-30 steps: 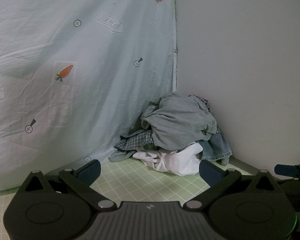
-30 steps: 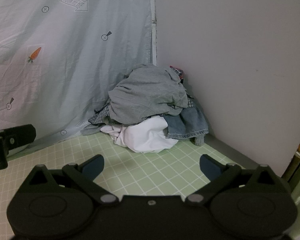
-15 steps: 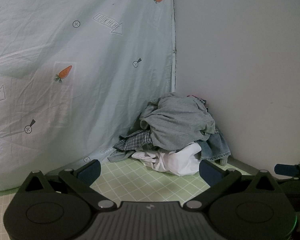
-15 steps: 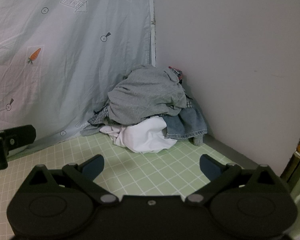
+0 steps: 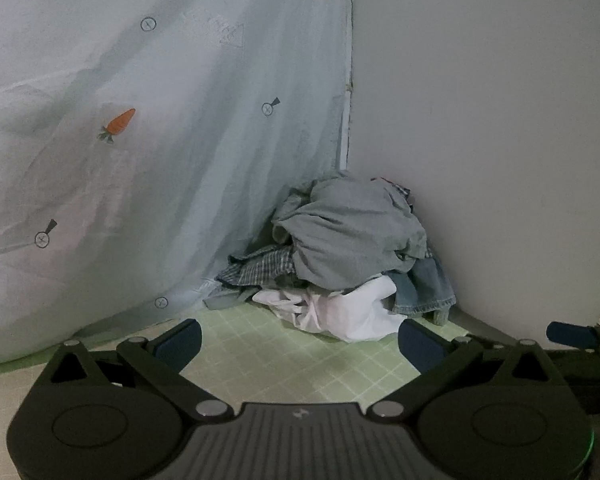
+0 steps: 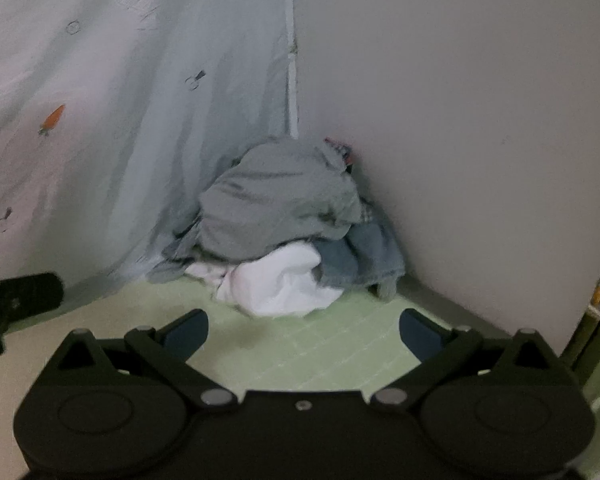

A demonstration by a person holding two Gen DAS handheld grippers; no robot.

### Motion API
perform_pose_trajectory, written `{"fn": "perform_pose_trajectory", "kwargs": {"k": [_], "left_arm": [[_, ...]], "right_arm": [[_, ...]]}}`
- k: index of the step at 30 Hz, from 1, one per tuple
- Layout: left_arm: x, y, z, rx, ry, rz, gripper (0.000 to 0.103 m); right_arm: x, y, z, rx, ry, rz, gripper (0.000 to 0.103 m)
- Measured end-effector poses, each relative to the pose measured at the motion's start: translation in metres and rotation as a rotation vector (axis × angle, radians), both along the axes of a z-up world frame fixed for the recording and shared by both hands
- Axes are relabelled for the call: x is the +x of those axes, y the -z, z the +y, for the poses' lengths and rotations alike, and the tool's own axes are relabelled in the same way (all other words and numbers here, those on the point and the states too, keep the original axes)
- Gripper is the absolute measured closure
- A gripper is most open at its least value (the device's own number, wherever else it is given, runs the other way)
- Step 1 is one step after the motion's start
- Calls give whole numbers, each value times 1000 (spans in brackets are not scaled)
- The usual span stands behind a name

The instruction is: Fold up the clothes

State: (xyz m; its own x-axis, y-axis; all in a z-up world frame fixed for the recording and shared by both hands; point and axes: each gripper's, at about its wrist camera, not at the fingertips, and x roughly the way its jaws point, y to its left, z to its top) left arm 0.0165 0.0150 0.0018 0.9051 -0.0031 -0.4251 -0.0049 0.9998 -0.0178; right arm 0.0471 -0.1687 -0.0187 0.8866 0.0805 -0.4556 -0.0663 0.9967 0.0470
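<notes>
Closing in a bit is the main change: in both wrist views the crumpled pile of clothes sits a touch larger and lower in frame than a second ago, and the right wrist view has gone soft with motion blur, so both tools look to be drifting toward the corner. The left gripper and the right gripper both have their blue-padded fingers spread wide with nothing between them, same as a second back. The pile itself hasn't budged: it's heaped in the corner where the carrot-print sheet hanging on the left meets the plain wall, sitting on the green checked mat. A grey top is draped over the heap, a plaid piece pokes out on the left, a white garment spills out at the front, and a denim piece lies on the right against the wall. None of it is folded, just bunched up. For the task this reads like an approach to pick something out of the heap; the white garment is nearest to both tools, but which piece gets taken can't be called from this. No folded stack shows in either view, so how far along the job is can't be settled.
</notes>
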Motion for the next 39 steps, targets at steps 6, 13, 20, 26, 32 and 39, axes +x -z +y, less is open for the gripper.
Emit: {"fn": "perform_pose_trajectory", "kwargs": {"k": [6,13,20,26,32,39], "left_arm": [[52,-2,6,-39,-13,40,0],[160,-5,8,-80,-3,76,1],[293,6,7,-113,87,103,7],[389,35,3,-225,124,190,17],[412,52,5,-338,81,235,92],[359,17,15,-309,30,150,97]], "right_arm": [[66,9,-9,48,-16,13,0],[188,-1,-8,-2,-93,-47,0],[323,-1,-12,30,-49,-43,0],[390,29,-28,121,35,87,0],[380,37,-32,325,43,129,46],[336,0,0,244,-61,-39,82]]}}
